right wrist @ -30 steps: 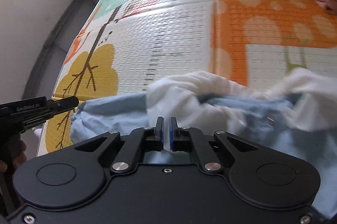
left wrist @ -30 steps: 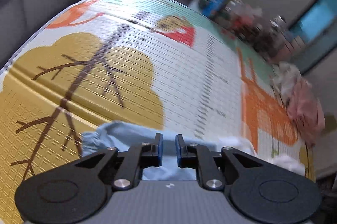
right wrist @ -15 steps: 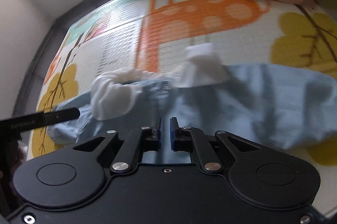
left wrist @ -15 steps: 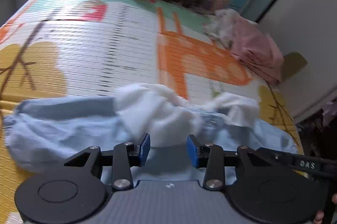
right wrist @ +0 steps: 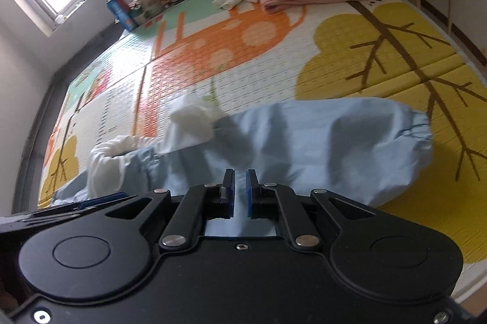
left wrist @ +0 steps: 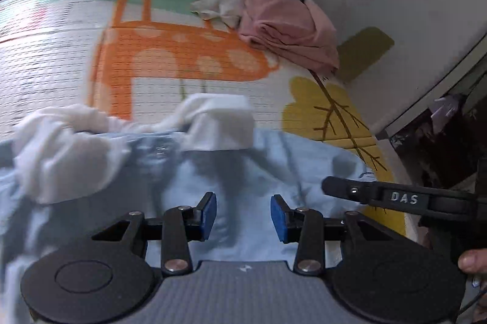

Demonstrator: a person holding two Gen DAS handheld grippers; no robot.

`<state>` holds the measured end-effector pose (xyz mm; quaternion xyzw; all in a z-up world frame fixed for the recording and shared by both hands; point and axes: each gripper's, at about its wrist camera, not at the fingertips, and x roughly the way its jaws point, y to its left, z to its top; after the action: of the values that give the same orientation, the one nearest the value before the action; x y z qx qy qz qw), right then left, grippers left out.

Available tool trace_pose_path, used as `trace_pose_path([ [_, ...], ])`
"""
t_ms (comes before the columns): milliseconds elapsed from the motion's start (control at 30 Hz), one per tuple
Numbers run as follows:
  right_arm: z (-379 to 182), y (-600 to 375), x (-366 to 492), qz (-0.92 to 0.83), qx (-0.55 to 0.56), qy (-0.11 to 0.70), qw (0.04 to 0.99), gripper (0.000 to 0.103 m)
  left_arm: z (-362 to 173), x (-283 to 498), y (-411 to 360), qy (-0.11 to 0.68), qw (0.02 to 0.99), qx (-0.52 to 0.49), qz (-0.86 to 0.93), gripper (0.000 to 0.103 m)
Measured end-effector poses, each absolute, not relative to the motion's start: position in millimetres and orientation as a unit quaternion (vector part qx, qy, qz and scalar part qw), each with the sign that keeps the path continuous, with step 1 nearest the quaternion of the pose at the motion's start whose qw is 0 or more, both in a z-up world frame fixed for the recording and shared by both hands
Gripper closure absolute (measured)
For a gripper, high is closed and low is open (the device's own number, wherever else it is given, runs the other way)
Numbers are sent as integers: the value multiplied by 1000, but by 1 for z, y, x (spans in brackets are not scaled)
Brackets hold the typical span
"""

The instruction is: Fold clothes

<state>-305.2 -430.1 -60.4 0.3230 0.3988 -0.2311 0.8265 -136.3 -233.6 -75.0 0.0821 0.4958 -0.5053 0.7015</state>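
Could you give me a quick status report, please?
Left gripper open, empty. Right gripper shut on light blue garment. Garment unfolded on play mat. Nothing in the way.

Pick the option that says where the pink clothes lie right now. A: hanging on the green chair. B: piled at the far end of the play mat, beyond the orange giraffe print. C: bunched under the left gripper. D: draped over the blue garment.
B: the pink clothes sit in a heap at the far end of the play mat, past the orange print, well clear of the blue garment.
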Motion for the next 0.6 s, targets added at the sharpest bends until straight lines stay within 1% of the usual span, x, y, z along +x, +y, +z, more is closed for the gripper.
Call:
trace_pose_path([
  [100,-71,-443,-306,-235,324,397,826,97,-85,-145,-257,497,700,95,-504,61],
  [200,-82,-451,-304,-231,330,393,827,97,-95,-152,-277,481,710,106,-503,62],
  [333,-97,-461,-297,-230,335,393,824,97,-110,-150,-300,495,707,115,-492,63],
  [600,-128,-481,-299,-237,346,413,809,97,-136,-150,-317,510,698,177,-471,62],
])
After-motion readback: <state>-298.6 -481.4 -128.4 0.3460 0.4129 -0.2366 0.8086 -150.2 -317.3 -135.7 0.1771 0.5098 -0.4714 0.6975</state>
